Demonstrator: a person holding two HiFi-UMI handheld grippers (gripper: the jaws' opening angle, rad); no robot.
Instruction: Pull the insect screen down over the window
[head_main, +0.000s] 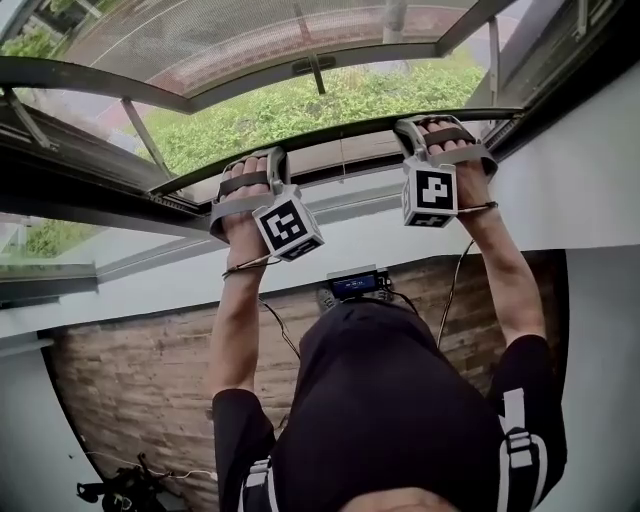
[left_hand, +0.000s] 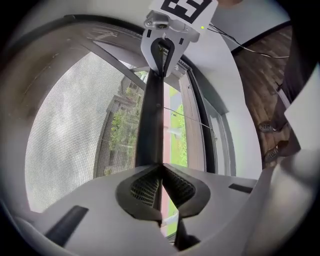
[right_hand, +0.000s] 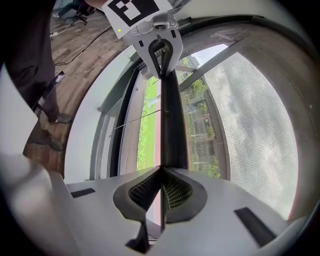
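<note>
Mesh side: the screen mesh (left_hand: 70, 135) fills the opening past the bar (left_hand: 150, 120); nothing can pass.
Bar: the left tool (left_hand: 161, 167) and right tool (right_hand: 161, 170) clamp it well apart, with a bare stretch between them.
Frame side: an open strip runs between the bar and the window frame (left_hand: 200, 130).
Below: the wall (head_main: 200, 270) blocks.
</note>
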